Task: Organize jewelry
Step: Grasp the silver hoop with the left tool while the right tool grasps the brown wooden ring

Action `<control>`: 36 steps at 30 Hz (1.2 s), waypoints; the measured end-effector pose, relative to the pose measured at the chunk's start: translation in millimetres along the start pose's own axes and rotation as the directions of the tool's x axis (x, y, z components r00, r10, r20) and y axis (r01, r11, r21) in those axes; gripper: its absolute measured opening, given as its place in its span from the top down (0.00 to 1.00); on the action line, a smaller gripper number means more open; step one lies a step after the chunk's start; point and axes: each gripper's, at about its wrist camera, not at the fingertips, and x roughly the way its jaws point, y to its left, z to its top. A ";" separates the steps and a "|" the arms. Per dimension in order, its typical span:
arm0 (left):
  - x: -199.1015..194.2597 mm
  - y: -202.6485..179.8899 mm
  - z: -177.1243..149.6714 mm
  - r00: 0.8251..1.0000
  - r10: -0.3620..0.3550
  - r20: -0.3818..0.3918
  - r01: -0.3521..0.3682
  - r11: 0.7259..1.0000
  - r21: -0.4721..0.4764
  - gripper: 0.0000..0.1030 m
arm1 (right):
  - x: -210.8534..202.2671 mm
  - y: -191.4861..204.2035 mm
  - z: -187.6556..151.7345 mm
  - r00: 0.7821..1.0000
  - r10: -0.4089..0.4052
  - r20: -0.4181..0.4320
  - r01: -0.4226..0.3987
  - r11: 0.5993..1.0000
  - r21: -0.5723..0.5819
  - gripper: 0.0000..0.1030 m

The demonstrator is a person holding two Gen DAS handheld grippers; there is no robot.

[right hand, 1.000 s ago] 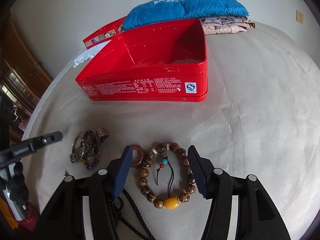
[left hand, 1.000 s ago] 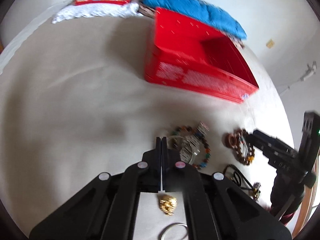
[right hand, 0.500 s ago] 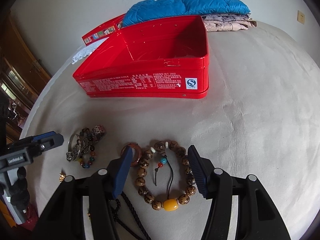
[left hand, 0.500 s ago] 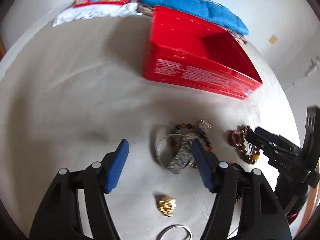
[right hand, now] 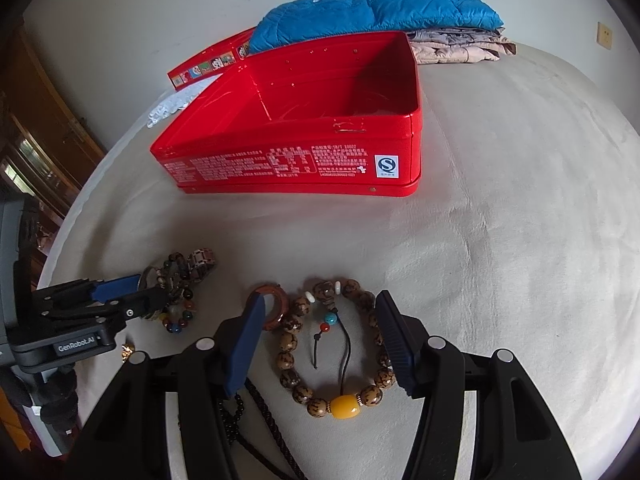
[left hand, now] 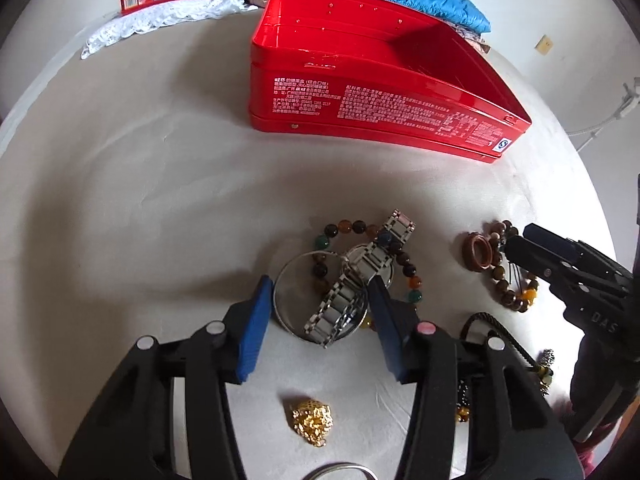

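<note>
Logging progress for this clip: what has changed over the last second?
The left gripper, shut a second ago, opened wide, advanced over the silver watch and bangle, and its fingers have just been closing around them, not yet pressing. The right gripper stayed open around the wooden bead bracelet; the red tin is unmoved.
</note>
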 end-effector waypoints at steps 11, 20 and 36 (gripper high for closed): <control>-44.1 11.4 -6.8 0.991 -0.058 0.119 0.060 0.998 -0.014 0.54 | -4.7 -8.4 1.8 1.000 -0.001 0.021 0.001 1.000 0.030 0.44; -25.8 22.1 -3.4 0.998 -0.015 0.061 0.018 0.998 -0.056 0.54 | 3.1 23.2 2.4 0.996 0.090 -0.018 -0.091 0.995 -0.042 0.65; -20.0 25.6 -3.3 0.999 0.007 0.049 -0.004 0.998 -0.068 0.53 | 39.0 45.4 -5.3 0.997 -0.023 -0.072 0.012 0.988 -0.151 0.66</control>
